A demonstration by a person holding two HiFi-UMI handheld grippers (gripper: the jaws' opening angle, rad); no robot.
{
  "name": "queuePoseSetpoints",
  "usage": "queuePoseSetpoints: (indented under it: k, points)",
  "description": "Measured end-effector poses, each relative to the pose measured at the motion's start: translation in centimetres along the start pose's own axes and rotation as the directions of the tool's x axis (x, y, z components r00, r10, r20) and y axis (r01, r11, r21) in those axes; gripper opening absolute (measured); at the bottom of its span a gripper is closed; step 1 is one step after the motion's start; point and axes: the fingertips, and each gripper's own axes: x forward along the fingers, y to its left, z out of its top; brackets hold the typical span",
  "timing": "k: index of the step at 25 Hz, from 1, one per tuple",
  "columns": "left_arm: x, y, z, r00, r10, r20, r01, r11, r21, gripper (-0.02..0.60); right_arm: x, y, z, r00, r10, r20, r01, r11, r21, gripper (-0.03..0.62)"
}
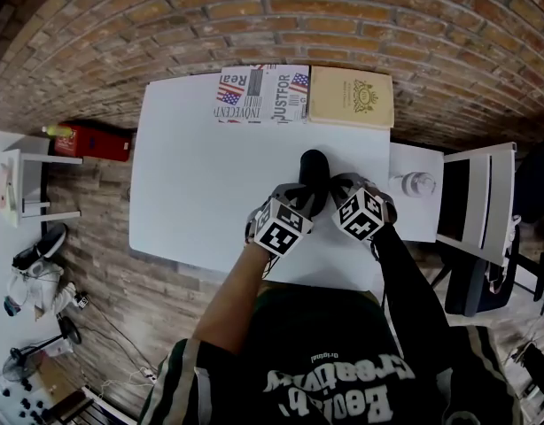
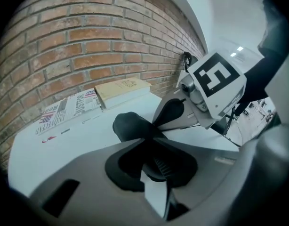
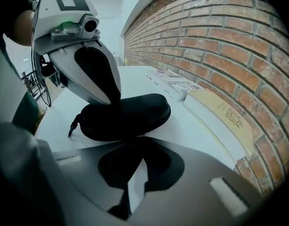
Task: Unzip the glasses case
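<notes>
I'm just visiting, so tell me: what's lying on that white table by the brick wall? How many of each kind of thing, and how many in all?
Black glasses case: 1
Tan book: 1
Newspaper: 1
Total: 3

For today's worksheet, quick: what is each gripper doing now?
Left gripper: open, tips at the black oval glasses case.
Right gripper: closed beside the case; whether it pinches anything cannot be told.
</notes>
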Motion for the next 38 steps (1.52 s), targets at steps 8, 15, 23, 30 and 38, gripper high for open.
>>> queuePoseSetpoints:
  k: [8,15,23,30,38]
  points:
    - [0.1,0.1,-0.1,1.0,0.003,0.012,-0.003,1.0,-0.022,0.049,-0.3,0.5,0.0,1.0,0.009,0.006,-0.009,1.0,-0.017,0.011]
    - [0.2,0.1,-0.2,1.0,0.004,0.011,-0.004,1.0,-0.026,0.049,-0.5,1.2,-0.3,1.0,0.019,0.006,-0.019,1.0,-0.025,0.011]
    - [0.1,0.2,-0.2,1.0,0.004,0.016,-0.003,0.999,-0.034,0.049,-0.8,1.9,-0.3,1.0,0.023,0.005,-0.023,0.999,-0.024,0.011]
    - [0.1,0.2,-0.2,1.0,0.002,0.021,-0.002,0.999,-0.035,0.049,-0.9,2.6,-0.5,1.0,0.028,0.004,-0.028,0.999,-0.019,0.011]
    - [0.1,0.2,-0.2,1.0,0.0,0.018,0.001,0.999,-0.036,0.049,-1.1,3.4,-0.6,0.999,0.036,0.005,-0.036,0.999,-0.016,0.011]
